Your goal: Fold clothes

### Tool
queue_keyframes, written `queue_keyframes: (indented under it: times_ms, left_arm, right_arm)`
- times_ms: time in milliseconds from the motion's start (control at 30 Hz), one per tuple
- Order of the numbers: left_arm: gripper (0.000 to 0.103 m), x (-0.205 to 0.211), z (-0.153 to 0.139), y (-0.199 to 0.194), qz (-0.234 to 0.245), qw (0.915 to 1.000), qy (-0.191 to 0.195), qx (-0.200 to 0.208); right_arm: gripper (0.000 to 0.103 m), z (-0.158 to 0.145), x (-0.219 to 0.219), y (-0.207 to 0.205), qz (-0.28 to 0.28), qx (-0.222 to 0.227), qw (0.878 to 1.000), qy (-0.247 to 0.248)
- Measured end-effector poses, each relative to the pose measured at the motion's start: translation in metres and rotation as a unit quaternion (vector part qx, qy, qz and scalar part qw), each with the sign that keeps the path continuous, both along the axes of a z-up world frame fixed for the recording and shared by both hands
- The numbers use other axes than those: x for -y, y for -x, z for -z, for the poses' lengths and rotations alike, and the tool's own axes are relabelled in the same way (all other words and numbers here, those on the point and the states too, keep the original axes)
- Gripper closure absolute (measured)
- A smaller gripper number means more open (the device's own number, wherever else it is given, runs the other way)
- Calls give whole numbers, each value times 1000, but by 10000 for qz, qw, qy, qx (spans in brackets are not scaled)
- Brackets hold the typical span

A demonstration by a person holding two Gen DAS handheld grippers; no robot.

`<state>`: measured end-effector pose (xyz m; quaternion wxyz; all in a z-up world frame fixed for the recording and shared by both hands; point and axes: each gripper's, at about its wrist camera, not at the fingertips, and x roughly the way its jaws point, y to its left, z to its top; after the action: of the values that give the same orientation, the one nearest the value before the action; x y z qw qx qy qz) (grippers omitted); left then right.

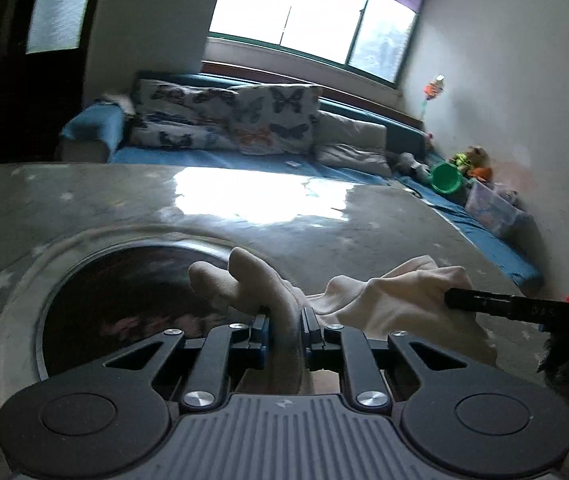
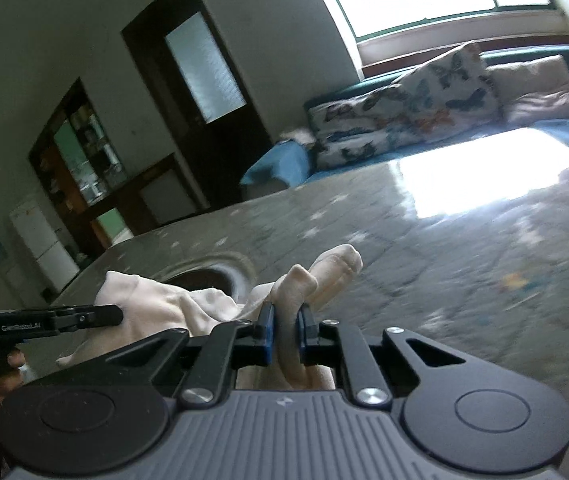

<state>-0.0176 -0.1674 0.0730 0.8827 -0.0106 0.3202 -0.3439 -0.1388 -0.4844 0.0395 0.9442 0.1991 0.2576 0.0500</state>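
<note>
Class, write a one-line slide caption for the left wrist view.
Left gripper and right gripper each pinch the cream garment above the grey table.

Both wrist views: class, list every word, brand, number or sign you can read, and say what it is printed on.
"GenRobot.AI", roughly; small and soft: on the left gripper, along its black finger.
Pale digits on the right gripper, along its black finger: too blurred to read.
Small emblem on each grey gripper body: a logo, no letters.
White fridge: nothing readable.

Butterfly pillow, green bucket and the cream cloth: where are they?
butterfly pillow (image 1: 276, 120), left wrist view, its front face.
green bucket (image 1: 446, 178), left wrist view, its rim.
cream cloth (image 2: 164, 308), right wrist view, its bunched middle.
</note>
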Motion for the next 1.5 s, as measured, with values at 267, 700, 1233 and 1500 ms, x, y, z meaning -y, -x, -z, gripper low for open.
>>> queue_keyframes:
  times_ms: [267,700,1233,1500]
  left_arm:
    - [86,90,-6,-10,757,9968,-273,42]
    - [86,218,8,-12,1395,9896,-272,-224]
    - [78,208,29,-14,1126,9891,-948,-109]
    - [62,147,6,3,824,9897,-1118,358]
  right_arm:
    - [93,-20,55,27,821,-25,9954,502]
    - [93,-21,126,56,2158,-413,9687,1154]
    - [47,3,81,46,2030,-660,9524,2174]
    - [40,19,30,3,1341,-704,9607,2326]
